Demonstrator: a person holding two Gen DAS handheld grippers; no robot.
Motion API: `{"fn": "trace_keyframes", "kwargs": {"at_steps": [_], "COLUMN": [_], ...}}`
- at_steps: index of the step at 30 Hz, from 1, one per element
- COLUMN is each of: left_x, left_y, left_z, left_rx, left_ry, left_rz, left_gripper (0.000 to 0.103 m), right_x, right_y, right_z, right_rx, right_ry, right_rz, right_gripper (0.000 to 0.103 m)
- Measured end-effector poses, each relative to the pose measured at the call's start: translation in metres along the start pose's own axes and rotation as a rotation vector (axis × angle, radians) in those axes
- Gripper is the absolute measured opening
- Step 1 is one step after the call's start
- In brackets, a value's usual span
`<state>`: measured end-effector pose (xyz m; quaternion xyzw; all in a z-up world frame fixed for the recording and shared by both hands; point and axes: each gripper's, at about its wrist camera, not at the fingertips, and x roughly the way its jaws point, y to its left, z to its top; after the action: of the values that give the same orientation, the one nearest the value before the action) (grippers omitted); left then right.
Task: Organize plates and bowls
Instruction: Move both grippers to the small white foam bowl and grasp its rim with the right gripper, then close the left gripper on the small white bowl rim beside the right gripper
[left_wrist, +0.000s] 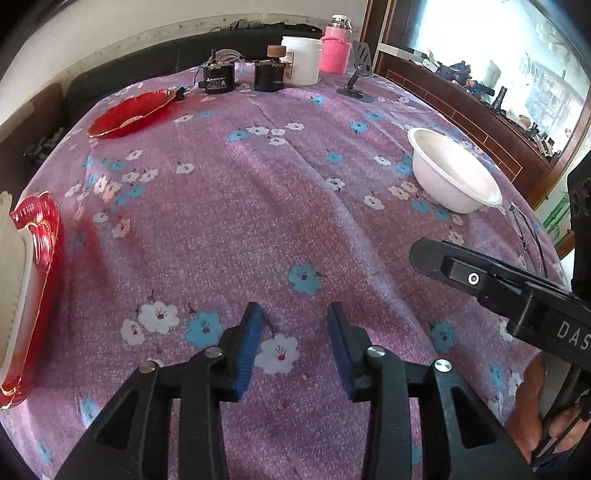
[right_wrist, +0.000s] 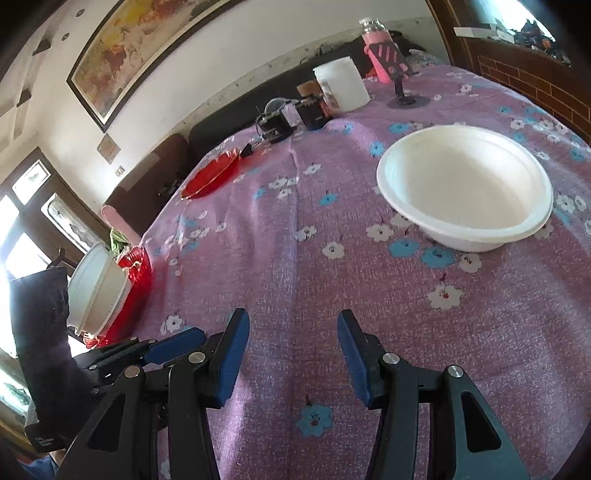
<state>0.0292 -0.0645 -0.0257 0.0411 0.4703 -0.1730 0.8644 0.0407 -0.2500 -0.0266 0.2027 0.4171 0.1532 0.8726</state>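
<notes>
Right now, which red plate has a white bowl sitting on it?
The near red plate at the table's left edge carries a white bowl; the far red plate by the black devices is empty.

A tabletop (left_wrist: 258, 206) carries everything, covered by a purple cloth printed with white and blue flowers. On it, to the right, stands a white bowl (right_wrist: 465, 192), upright. At the far left lies a red glass plate (left_wrist: 129, 114); at the near left edge another red plate (left_wrist: 33, 295) bears a white bowl (right_wrist: 96, 288). Along the far edge stand two small black motors (left_wrist: 218, 79), a white jar (left_wrist: 301, 59), a pink bottle (left_wrist: 336, 50) and a black phone stand (left_wrist: 356, 79).
</notes>
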Motion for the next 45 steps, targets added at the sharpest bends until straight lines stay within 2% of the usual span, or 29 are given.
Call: {"fn": "trace_keyframes", "kwargs": {"at_steps": [3, 12, 14, 17, 20, 22, 25, 29, 31, 34, 42, 45], "left_x": [0.002, 0.004, 0.004, 0.002, -0.006, -0.012, -0.013, -0.009, -0.004, 0.007, 0.044, 0.062], "left_y": [-0.004, -0.008, -0.010, -0.014, -0.024, -0.034, -0.050, -0.074, -0.081, -0.090, -0.107, -0.110], "left_z": [0.001, 0.003, 0.004, 0.008, 0.019, 0.029, 0.046, 0.069, 0.081, 0.102, 0.135, 0.139], "left_rx": [0.016, 0.026, 0.027, 0.027, 0.052, 0.077, 0.097, 0.116, 0.109, 0.086, 0.063, 0.065], "left_ry": [-0.012, -0.007, 0.003, 0.024, 0.006, -0.016, -0.020, -0.042, -0.047, -0.033, 0.001, 0.032], "left_rz": [0.022, 0.045, 0.043, 0.018, 0.007, 0.008, -0.018, -0.028, -0.033, -0.061, -0.062, -0.058], "left_gripper": [0.040, 0.042, 0.042, 0.042, 0.042, 0.042, 0.042, 0.042, 0.042, 0.042, 0.041, 0.027], "right_x": [-0.001, -0.008, -0.011, -0.021, -0.044, -0.063, -0.089, -0.096, -0.092, -0.085, -0.071, -0.063], "right_y": [-0.005, 0.003, 0.001, -0.002, -0.017, -0.029, -0.053, -0.090, -0.109, -0.129, -0.145, -0.147], "right_z": [0.001, -0.002, -0.002, -0.001, 0.007, 0.016, 0.030, 0.045, 0.049, 0.051, 0.059, 0.061], "right_rx": [0.024, -0.020, -0.012, -0.034, -0.001, 0.025, 0.077, 0.185, 0.252, 0.326, 0.349, 0.350], "right_ry": [-0.012, -0.040, -0.044, -0.053, -0.095, -0.131, -0.196, -0.208, -0.197, -0.193, -0.178, -0.165], "right_rz": [0.016, 0.038, 0.049, 0.013, 0.011, -0.006, -0.100, -0.199, -0.228, -0.211, -0.208, -0.201], "right_gripper": [0.053, 0.054, 0.053, 0.051, 0.051, 0.051, 0.051, 0.050, 0.032, 0.027, 0.022, 0.019]}}
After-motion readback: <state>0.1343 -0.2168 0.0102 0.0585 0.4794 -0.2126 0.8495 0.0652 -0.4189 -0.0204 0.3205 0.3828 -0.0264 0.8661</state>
